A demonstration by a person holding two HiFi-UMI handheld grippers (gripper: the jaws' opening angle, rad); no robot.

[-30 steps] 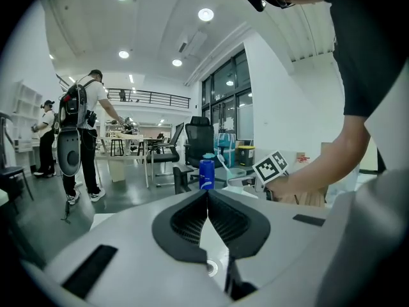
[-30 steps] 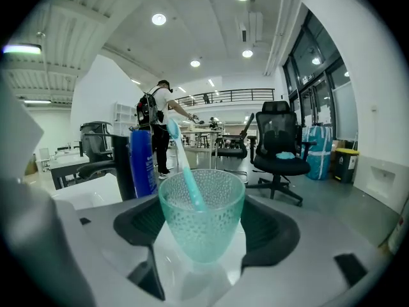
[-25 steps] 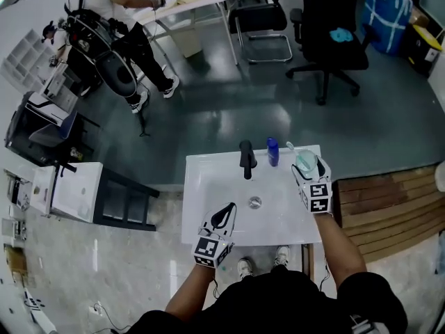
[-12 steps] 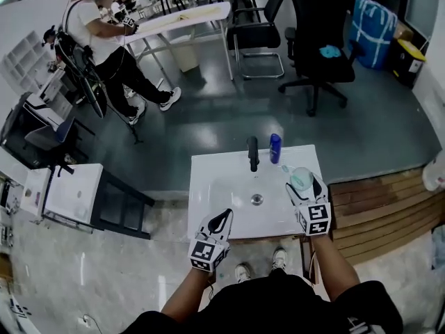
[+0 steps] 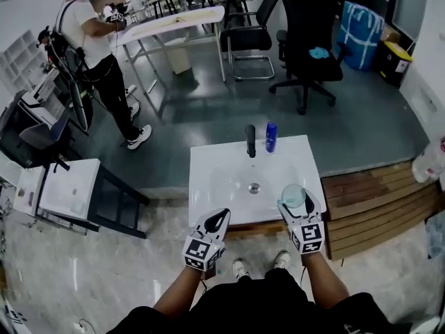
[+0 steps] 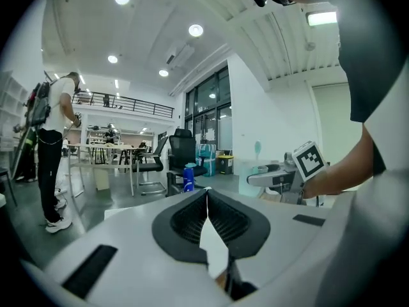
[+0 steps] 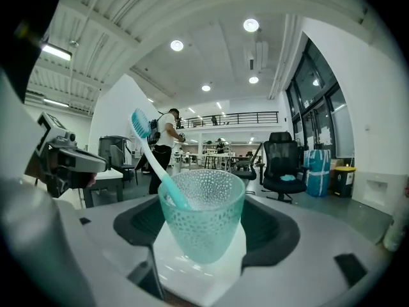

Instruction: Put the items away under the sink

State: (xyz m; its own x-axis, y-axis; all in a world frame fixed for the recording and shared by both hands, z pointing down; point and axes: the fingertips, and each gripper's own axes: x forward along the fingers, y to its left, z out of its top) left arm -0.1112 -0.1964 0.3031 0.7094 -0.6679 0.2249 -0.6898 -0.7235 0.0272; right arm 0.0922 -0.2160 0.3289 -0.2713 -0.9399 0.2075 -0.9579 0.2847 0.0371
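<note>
Both claws drawn back toward sink [image 5: 208, 179] near edge since a second ago. Left claw [image 5: 218, 218]: pressed together, empty. Right claw [image 5: 295, 204]: pinching turquoise cup [image 7: 203, 216] holding toothbrush [image 7: 148, 152], over near-right rim. Keep cup upright while lowering. Blue bottle [image 5: 271, 137] waits beside faucet [image 5: 250, 141].

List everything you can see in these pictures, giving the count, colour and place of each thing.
sink: one, white, straight ahead of the person.
tap: one, black, at the sink's far edge.
bottle: one, blue, just right of the tap.
cup: one, clear teal, over the sink's near right corner.
toothbrush: one, teal, tilted in the cup.
chairs: two, black, beyond the sink.
table: one, white, left of the chairs.
bag: one, blue, far right.
other person: one, white top, far left.
left gripper: one, fingers together, empty, by the sink's near edge.
right gripper: one, fingers shut on the cup.
</note>
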